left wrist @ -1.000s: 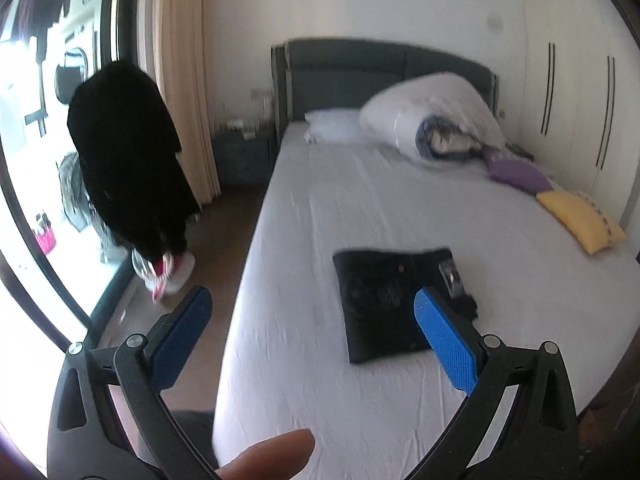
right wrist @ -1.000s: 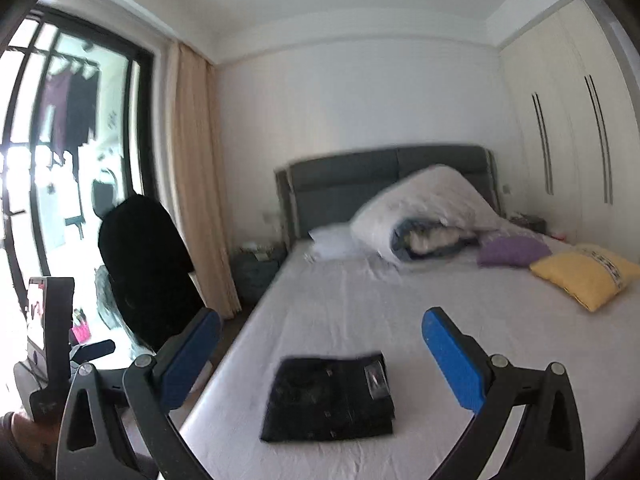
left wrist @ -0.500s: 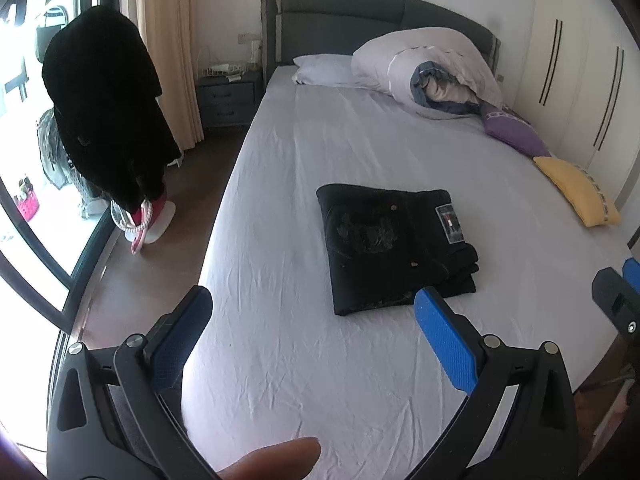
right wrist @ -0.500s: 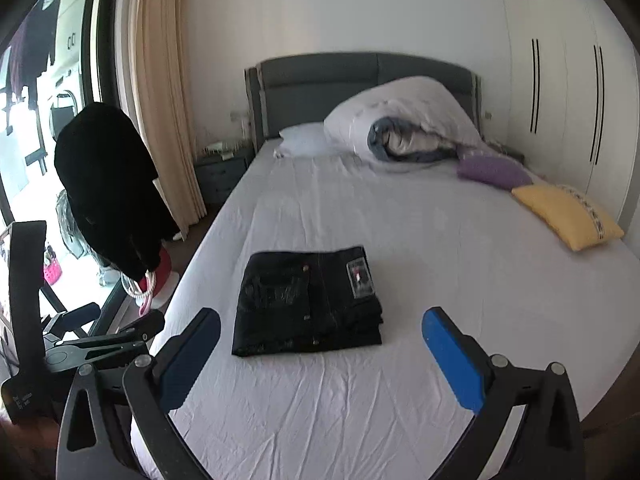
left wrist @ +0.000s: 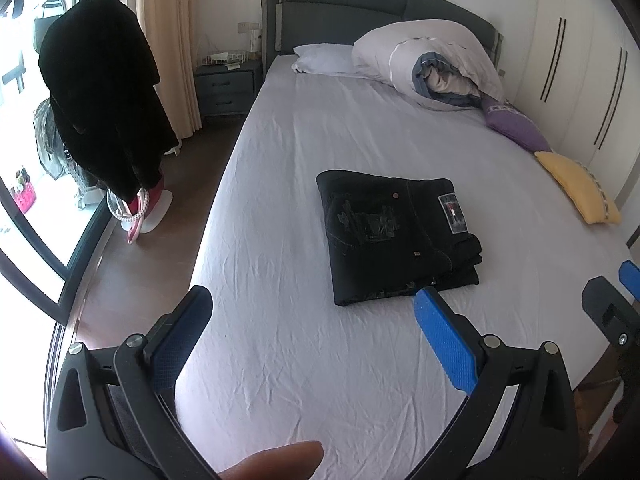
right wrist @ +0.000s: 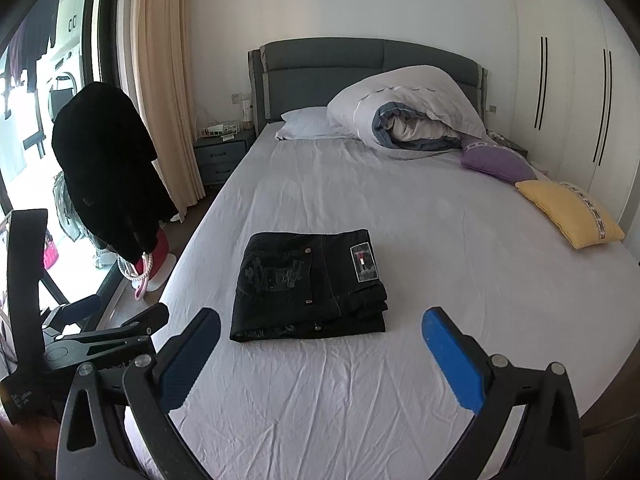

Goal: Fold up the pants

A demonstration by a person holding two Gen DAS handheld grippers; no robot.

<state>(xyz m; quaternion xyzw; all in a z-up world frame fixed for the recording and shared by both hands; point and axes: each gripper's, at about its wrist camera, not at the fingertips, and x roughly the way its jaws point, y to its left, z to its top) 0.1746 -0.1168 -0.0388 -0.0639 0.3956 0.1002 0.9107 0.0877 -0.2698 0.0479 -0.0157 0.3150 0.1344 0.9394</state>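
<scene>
Both of our claws hang above the foot of the bed with nothing in them. Our left gripper (left wrist: 310,320), black-framed with blue textured pads, has its fingers spread wide, and the same holds for our right gripper (right wrist: 320,338), whose blue pads stand well apart over bare sheet. Neither one touches cloth.

We see the pair of black denim pants (left wrist: 396,236) (right wrist: 310,286) folded into a compact rectangle and lying flat on the wide bed covered by a pale grey wrinkled sheet (left wrist: 320,360) (right wrist: 360,380), roughly at its middle and a little toward the foot. A small dark brand patch (left wrist: 452,213) (right wrist: 364,262) sits face up on the top layer near the waistband side, and the stacked folded edges show at the corner nearest our right side. From the left wrist view the pants lie just beyond the right finger's tip; from the right wrist view they lie between the two fingers and further out.

At the head of the bed we find a rolled white and blue-grey duvet (left wrist: 436,64) (right wrist: 408,112) beside a white pillow (left wrist: 324,60), against a dark grey padded headboard (right wrist: 360,56). Near the far side edge lie a purple cushion (left wrist: 516,126) (right wrist: 496,162) and a yellow cushion (left wrist: 580,192) (right wrist: 568,210). On the floor by the window stands a rack draped in a black garment (left wrist: 104,92) (right wrist: 108,168).
</scene>
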